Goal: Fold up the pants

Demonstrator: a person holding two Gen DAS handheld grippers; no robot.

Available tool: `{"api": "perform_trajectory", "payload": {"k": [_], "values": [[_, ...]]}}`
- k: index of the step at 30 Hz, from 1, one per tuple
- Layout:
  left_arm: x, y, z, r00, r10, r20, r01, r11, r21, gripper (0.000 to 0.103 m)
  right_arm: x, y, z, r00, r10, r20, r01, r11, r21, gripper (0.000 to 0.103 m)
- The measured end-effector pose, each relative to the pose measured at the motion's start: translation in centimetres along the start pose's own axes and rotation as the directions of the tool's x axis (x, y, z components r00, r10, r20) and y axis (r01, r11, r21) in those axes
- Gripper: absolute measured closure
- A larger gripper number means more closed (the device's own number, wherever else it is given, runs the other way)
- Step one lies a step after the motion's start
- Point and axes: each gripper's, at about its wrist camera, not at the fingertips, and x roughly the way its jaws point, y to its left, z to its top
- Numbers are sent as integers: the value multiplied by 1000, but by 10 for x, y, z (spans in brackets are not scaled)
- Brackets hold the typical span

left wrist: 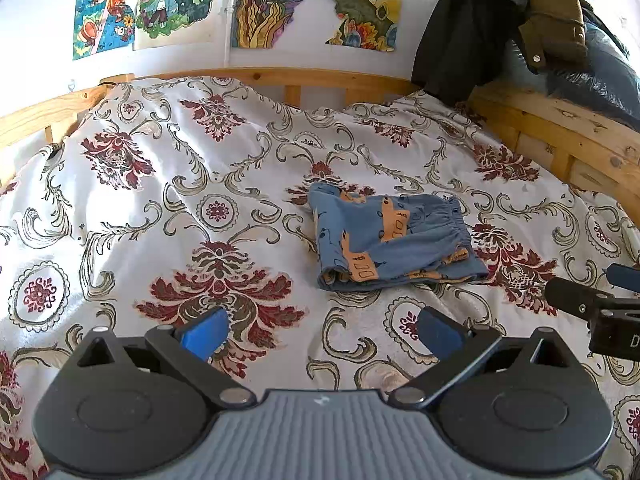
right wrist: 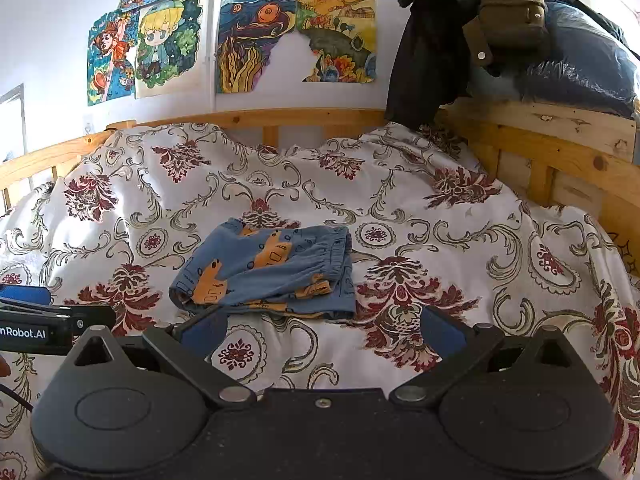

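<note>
Left wrist view: pants (left wrist: 392,240) lie folded mid-frame on bed (left wrist: 160,208); both tongs (left wrist: 320,330) (right wrist: 322,330) wide, empty; folding looks finished, perhaps only tidying left.

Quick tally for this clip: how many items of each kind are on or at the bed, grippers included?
Pants: 1, folded, on the bedspread
Grippers: 2, left gripper and right gripper, both open and empty
Dark jacket hung on the bed frame: 1
Wall drawings: at least 4
Total: at least 8
</note>
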Motion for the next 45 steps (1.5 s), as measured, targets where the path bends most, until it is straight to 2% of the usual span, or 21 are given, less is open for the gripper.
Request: {"api": "perform_trajectory", "payload": {"k": [45], "values": [[0, 3, -3, 1000, 4, -17, -5, 1000, -17, 0, 1, 2, -1, 1000, -2, -6, 2, 1000, -11, 1]]}}
